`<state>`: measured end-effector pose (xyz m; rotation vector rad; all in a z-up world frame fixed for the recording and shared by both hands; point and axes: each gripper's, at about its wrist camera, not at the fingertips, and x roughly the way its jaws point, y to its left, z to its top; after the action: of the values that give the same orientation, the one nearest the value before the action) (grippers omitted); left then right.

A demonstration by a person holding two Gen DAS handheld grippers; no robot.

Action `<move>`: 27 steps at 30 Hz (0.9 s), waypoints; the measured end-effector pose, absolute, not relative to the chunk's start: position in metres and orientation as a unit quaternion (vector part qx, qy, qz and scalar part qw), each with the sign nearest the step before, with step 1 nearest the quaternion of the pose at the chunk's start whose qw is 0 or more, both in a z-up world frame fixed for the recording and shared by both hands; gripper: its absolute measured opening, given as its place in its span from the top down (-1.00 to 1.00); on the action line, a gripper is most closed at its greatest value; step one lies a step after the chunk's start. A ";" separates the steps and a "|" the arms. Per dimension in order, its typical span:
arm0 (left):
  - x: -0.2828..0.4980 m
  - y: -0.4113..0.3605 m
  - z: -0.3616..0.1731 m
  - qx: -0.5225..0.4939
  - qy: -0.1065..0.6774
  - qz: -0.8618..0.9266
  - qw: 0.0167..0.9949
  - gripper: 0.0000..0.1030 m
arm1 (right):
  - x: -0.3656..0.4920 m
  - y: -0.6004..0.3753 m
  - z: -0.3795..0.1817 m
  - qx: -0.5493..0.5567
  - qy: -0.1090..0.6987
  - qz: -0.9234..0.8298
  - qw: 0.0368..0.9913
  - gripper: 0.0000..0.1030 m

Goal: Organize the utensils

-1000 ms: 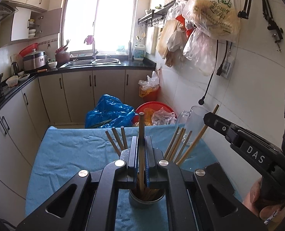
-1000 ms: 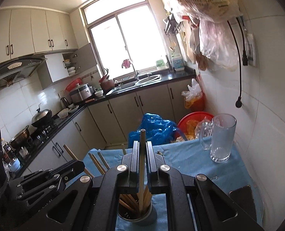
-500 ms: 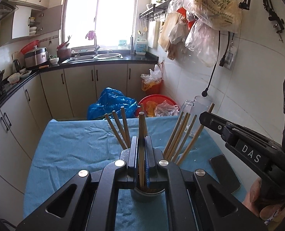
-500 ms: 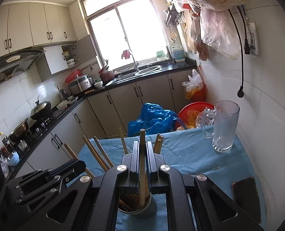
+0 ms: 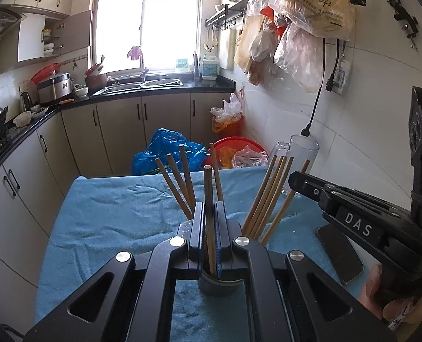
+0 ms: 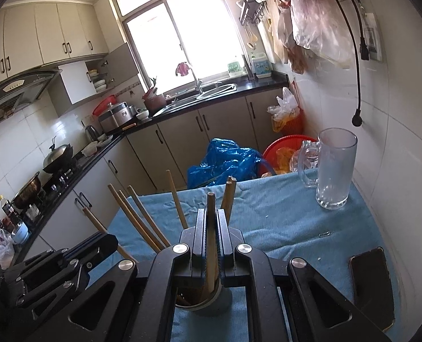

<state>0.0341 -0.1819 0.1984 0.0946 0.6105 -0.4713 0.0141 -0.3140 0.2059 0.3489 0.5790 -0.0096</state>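
Left gripper (image 5: 210, 236) clamped on one chopstick (image 5: 208, 199), its lower end already inside the metal cup (image 5: 219, 286); right gripper (image 6: 210, 240) likewise pinching its own chopstick (image 6: 210, 228) over the same cup (image 6: 202, 302); other chopsticks (image 5: 268, 196) fan out of the cup on the blue cloth (image 5: 111, 213); judgement: keep both sticks near vertical, lower until tips bottom out, then release one at a time to avoid knocking the fan; cup base contact hidden by the jaws; glass mug (image 6: 335, 168) and phone (image 6: 372, 282) well clear.
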 end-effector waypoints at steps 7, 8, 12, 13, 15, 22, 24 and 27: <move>0.033 -0.181 0.198 0.047 0.297 -0.228 0.926 0.89 | 0.016 -0.315 0.205 0.172 0.286 -0.007 0.943 0.87; 0.033 -0.180 0.199 0.046 0.297 -0.228 0.926 0.89 | 0.015 -0.315 0.205 0.173 0.286 -0.007 0.943 0.87; 0.031 -0.177 0.202 0.042 0.293 -0.227 0.928 0.89 | 0.015 -0.314 0.206 0.174 0.284 -0.007 0.943 0.87; 0.031 -0.177 0.204 0.041 0.291 -0.226 0.929 0.89 | 0.015 -0.314 0.206 0.175 0.282 -0.007 0.943 0.87; 0.028 -0.175 0.207 0.039 0.286 -0.226 0.930 0.89 | 0.013 -0.314 0.209 0.177 0.277 -0.007 0.944 0.87; 0.018 -0.177 0.217 0.042 0.267 -0.230 0.935 0.89 | 0.009 -0.315 0.215 0.179 0.267 -0.007 0.947 0.87; 0.015 -0.179 0.218 0.046 0.263 -0.230 0.936 0.89 | 0.008 -0.314 0.216 0.178 0.265 -0.007 0.948 0.87; 0.012 -0.180 0.217 0.052 0.259 -0.230 0.937 0.89 | 0.008 -0.315 0.215 0.178 0.266 -0.007 0.947 0.87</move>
<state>0.0119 -0.1800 0.2166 0.1057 0.5298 -0.4697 0.0083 -0.3153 0.2154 0.3633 0.5408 -0.0138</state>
